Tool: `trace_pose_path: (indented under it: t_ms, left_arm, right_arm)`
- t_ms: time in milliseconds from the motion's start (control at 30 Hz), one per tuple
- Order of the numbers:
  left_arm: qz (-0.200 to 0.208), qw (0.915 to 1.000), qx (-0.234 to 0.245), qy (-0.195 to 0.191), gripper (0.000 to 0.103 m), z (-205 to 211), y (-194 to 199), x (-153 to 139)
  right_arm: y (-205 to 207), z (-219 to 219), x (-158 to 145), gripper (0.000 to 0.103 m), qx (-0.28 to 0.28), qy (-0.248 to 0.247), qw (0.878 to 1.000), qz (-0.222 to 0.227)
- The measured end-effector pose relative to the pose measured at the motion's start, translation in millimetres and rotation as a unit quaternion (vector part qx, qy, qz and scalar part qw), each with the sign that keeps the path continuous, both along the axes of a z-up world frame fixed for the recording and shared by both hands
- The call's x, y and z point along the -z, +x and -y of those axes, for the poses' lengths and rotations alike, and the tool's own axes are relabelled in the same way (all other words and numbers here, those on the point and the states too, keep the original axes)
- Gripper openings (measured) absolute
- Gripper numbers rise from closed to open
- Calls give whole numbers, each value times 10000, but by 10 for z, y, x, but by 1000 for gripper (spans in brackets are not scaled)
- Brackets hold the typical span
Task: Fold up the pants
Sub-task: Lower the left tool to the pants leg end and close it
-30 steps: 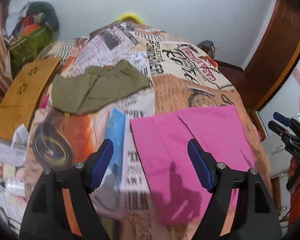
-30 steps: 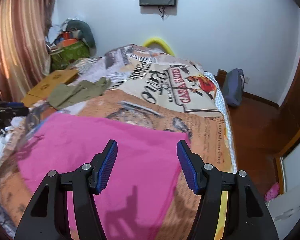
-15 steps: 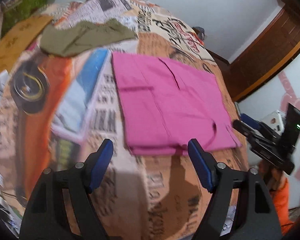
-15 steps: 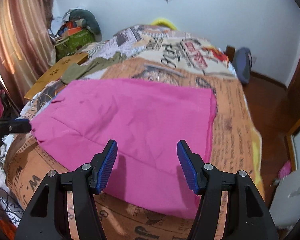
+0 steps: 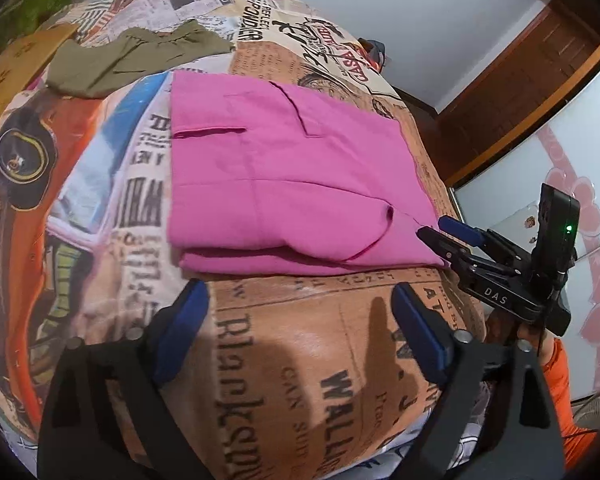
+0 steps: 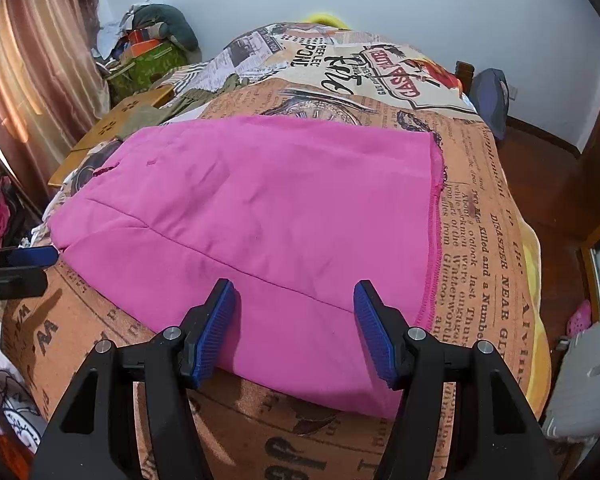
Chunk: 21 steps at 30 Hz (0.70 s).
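Observation:
Pink pants (image 5: 284, 184) lie folded flat on the newspaper-print bedspread (image 5: 320, 352). My left gripper (image 5: 302, 312) hovers just short of their near folded edge. Its jaws are opening, with only bedspread between them. In the right wrist view the pants (image 6: 280, 216) fill the middle. My right gripper (image 6: 294, 304) hangs open over their near edge, and its pads are not pressing on the cloth. The right gripper (image 5: 434, 229) also shows at the pants' right corner in the left wrist view. At the left edge of the right wrist view, the left gripper (image 6: 50, 267) is visible.
An olive green garment (image 5: 140, 56) lies further up the bed, beside a flat cardboard sheet (image 5: 12, 68). A pile of clutter (image 6: 152, 52) and a curtain (image 6: 28, 80) stand at the left. A bag (image 6: 492, 96) sits on the wooden floor to the right.
Both grippers have dropped and tipped down toward the near edge of the pink pants. The left jaws stand wider apart than before. The pants have not moved.

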State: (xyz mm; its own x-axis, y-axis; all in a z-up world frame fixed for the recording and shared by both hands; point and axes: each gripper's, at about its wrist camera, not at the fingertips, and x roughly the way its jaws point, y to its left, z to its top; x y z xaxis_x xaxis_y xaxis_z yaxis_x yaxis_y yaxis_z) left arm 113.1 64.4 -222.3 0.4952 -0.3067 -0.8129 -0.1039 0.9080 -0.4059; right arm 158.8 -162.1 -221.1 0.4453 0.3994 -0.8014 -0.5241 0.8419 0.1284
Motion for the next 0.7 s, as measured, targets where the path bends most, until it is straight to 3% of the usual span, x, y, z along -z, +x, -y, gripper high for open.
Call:
trace_pose_path:
  t_ms: [267,367,433,567,633,700]
  left_arm:
    - [68,9947,-475,-905,100,-182,218,50]
    - [40,9933,-653,-951,97,-224,322,42]
    - [-22,9940,-747,-799,80,-233,385,28]
    - [-137,9938,-869,-675,60,-281,515,26]
    - [-181,9945,-822,-621,36,-301,550,19]
    - [-161,9950,-773,-617,32,-320,557,15]
  right_arm:
    - [7,16,26,58,-48,103,9999,-3]
    - [13,34,35,58,-53,163,9999,-24]
    - [10,42,36,58,-56,187,9998,-31]
    - [8,42,32,58,-69,199,9998,-36]
    - [13,33,26,58,-57,180,9998,-50]
    - [35,4,-25,58,-77,114,9999,-42]
